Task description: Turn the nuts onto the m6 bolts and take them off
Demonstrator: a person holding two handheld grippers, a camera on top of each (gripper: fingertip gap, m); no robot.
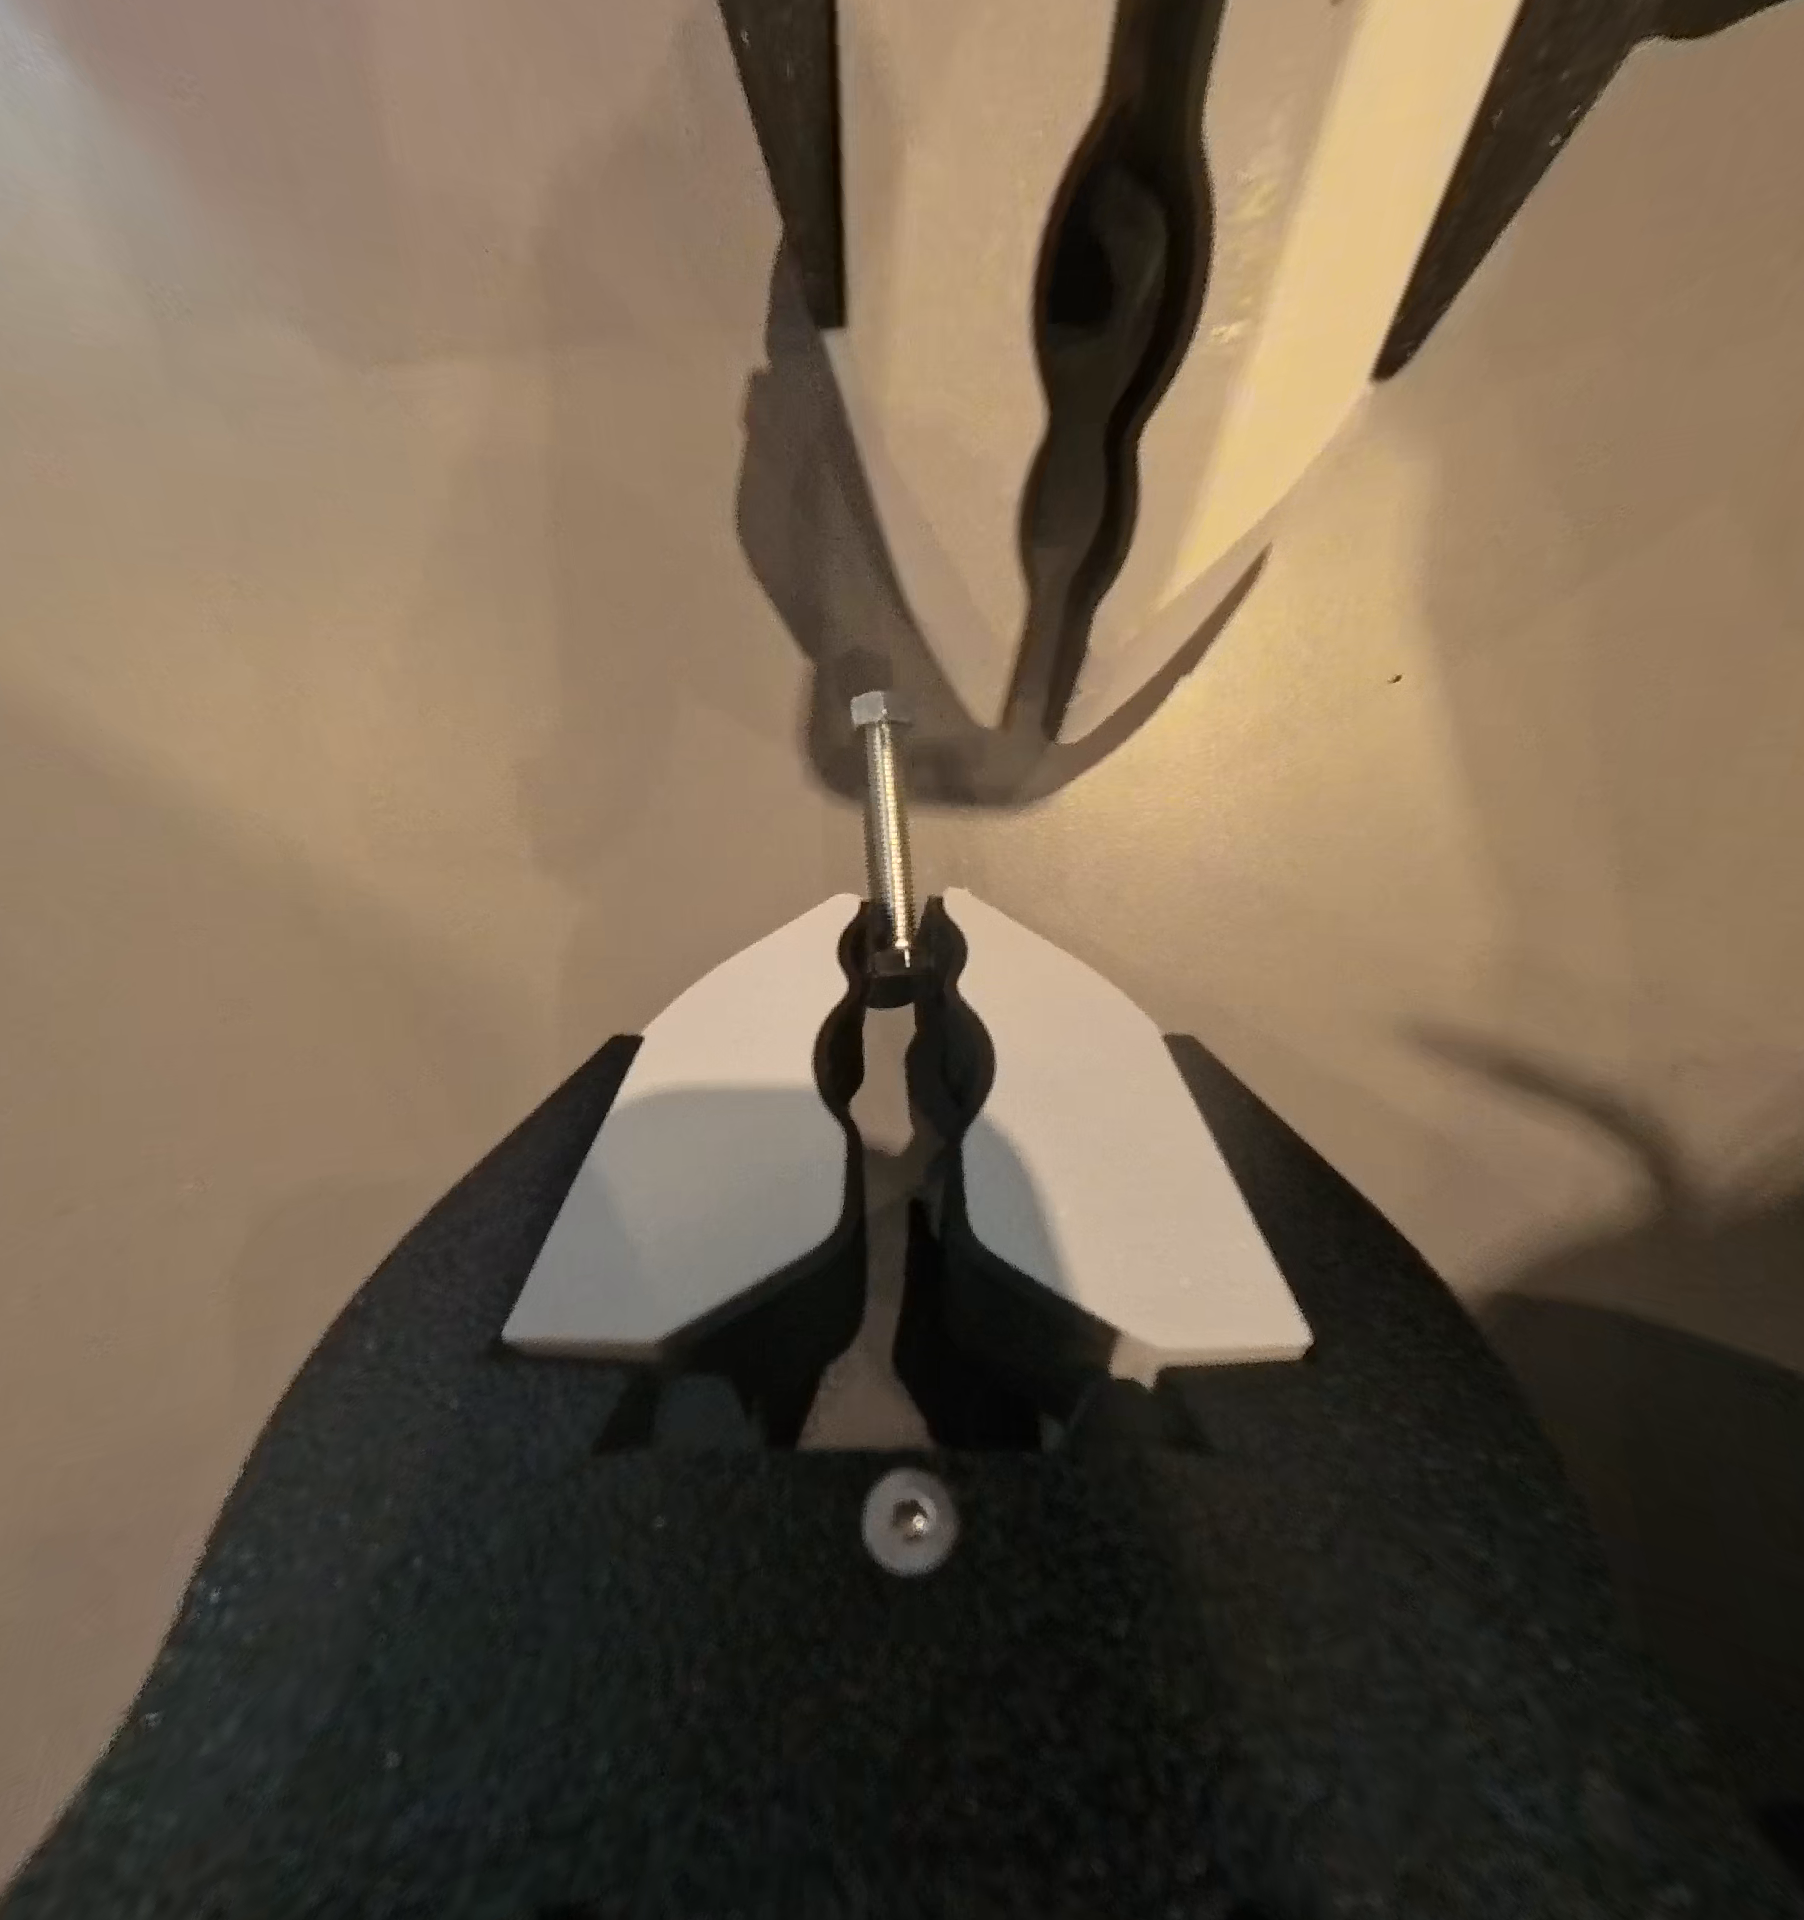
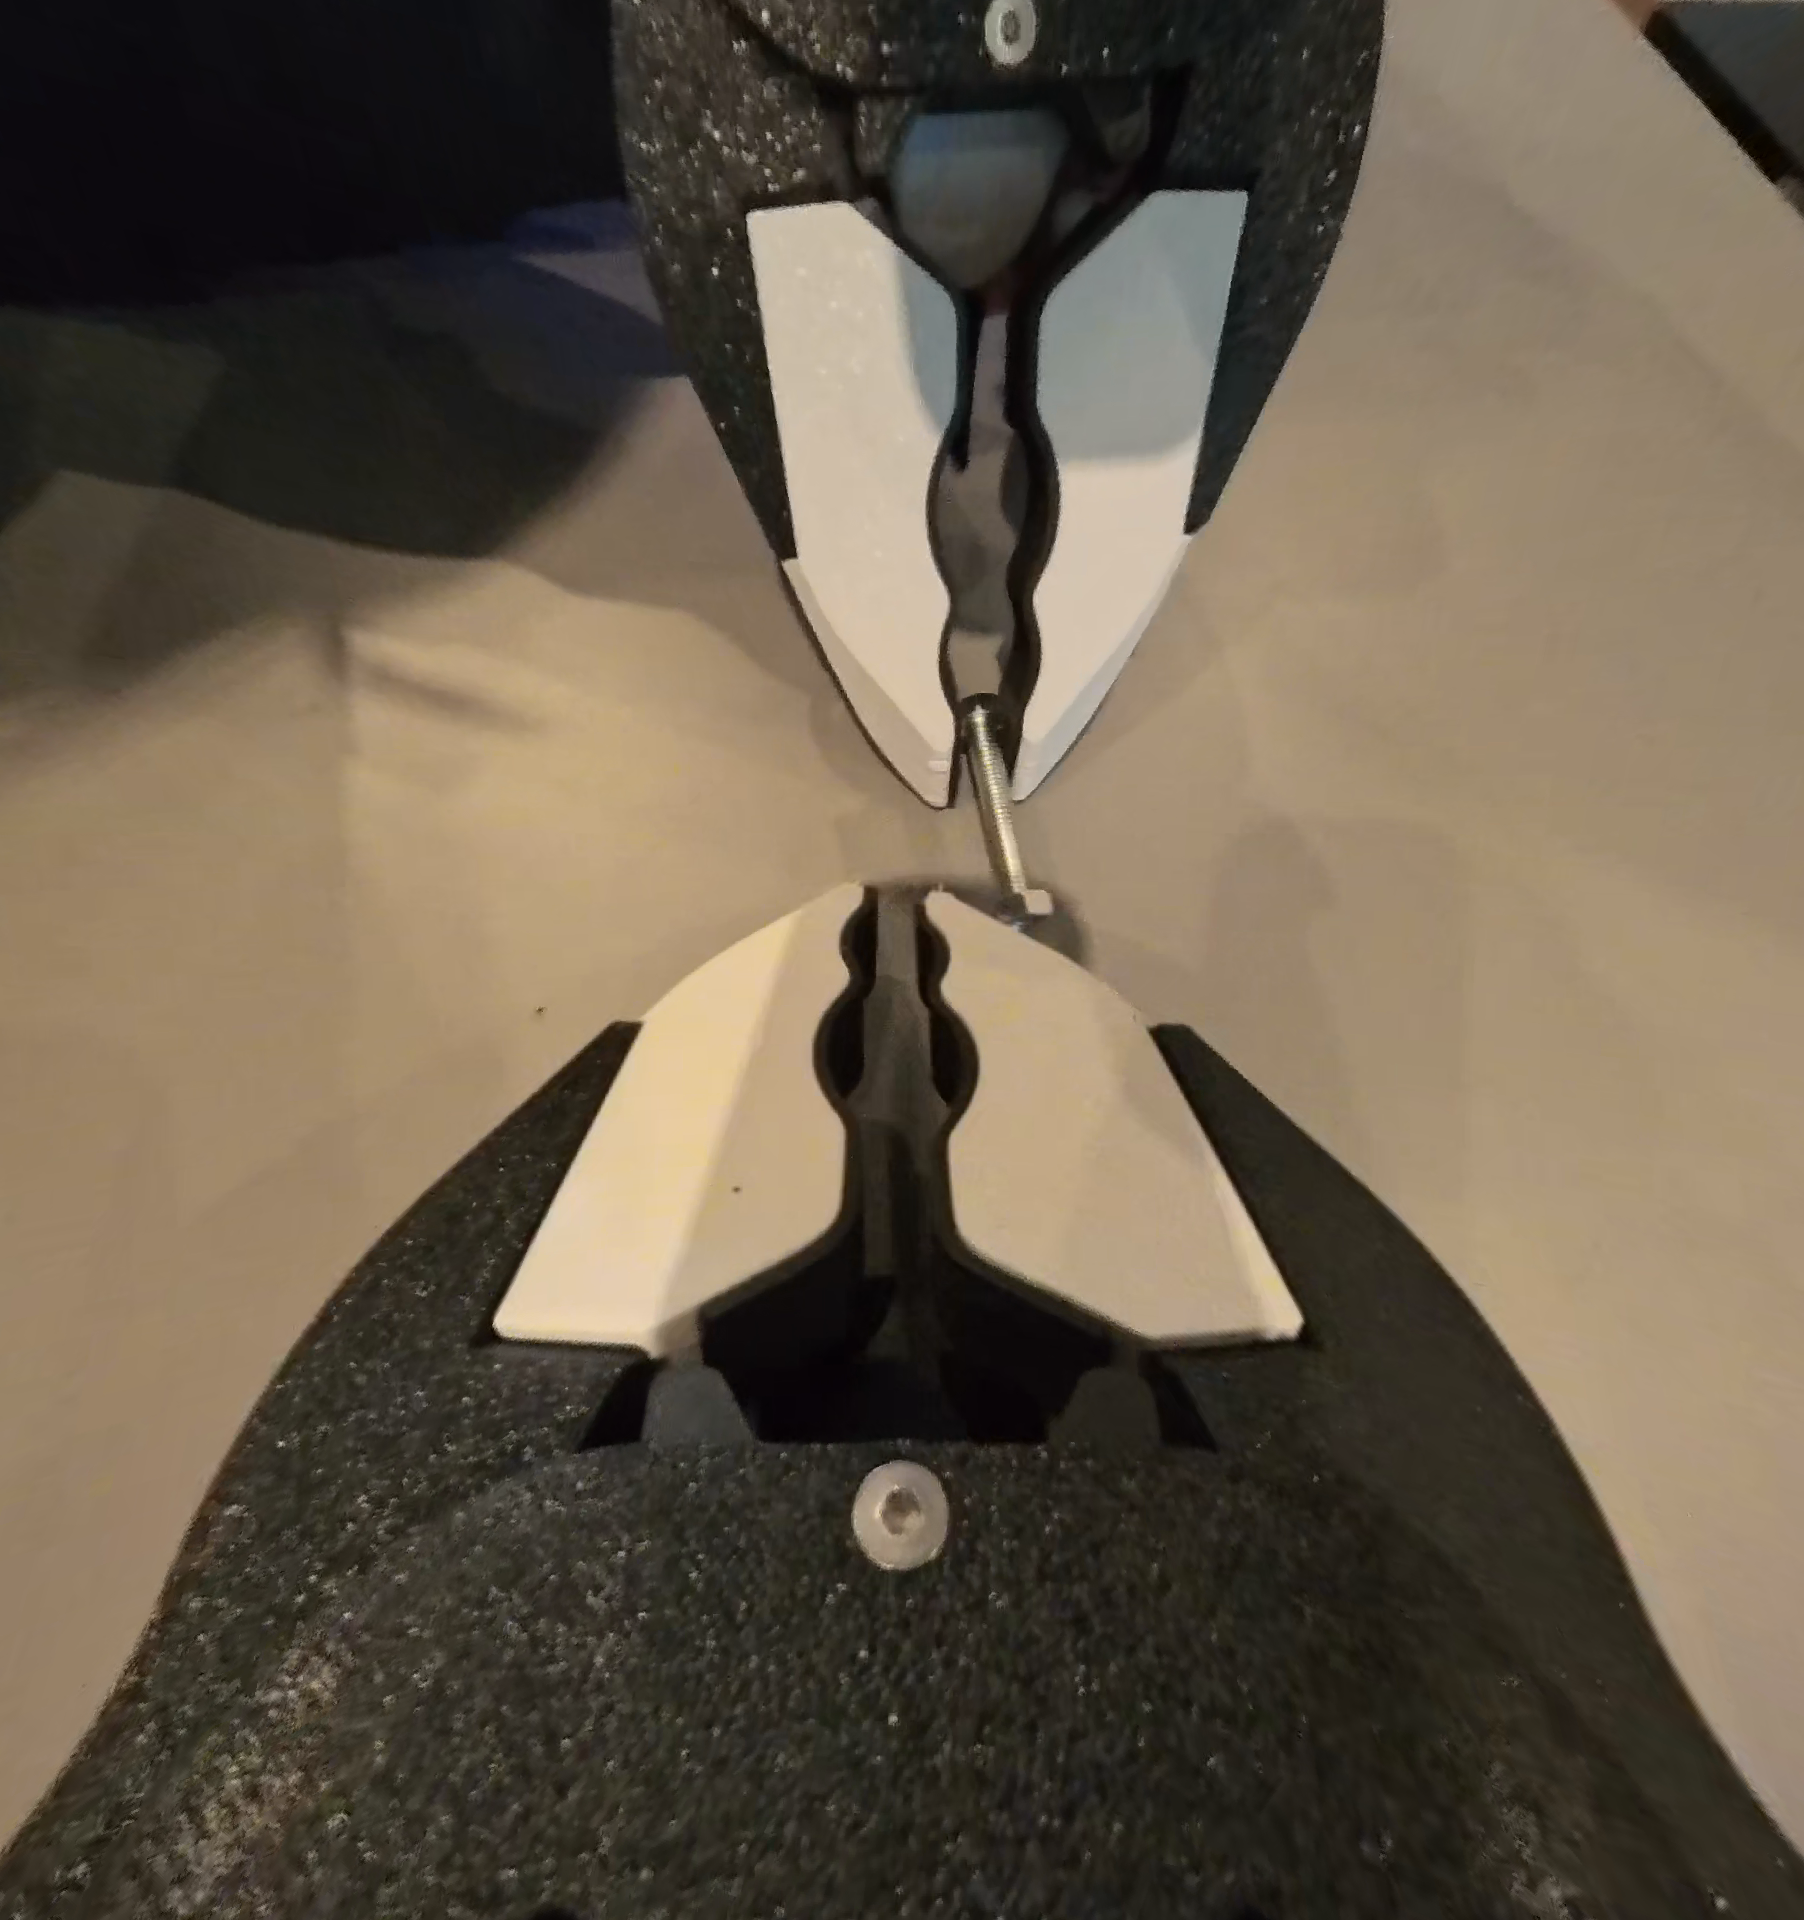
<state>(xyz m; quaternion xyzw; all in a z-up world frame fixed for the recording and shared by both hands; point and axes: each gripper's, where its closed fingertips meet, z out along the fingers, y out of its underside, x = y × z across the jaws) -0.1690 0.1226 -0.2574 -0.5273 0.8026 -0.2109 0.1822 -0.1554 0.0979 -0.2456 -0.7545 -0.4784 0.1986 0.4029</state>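
Just one bolt (image 1: 883, 821), left claw (image 1: 893, 914) clamping its nut (image 1: 887, 964); right claw (image 2: 898, 896) closed, empty.

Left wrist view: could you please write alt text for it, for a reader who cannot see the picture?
The left gripper is shut on the nut end of a silver bolt, whose hex head points away toward the right gripper. That gripper reaches in from the top, its tips just beside the head and apart from it, over a plain beige table.

- My left gripper (image 1: 890, 914) pinches the nut (image 1: 890, 963) end of the bolt (image 1: 885, 821).
- Bolt head points toward my right gripper (image 1: 1033, 717), just beside it.
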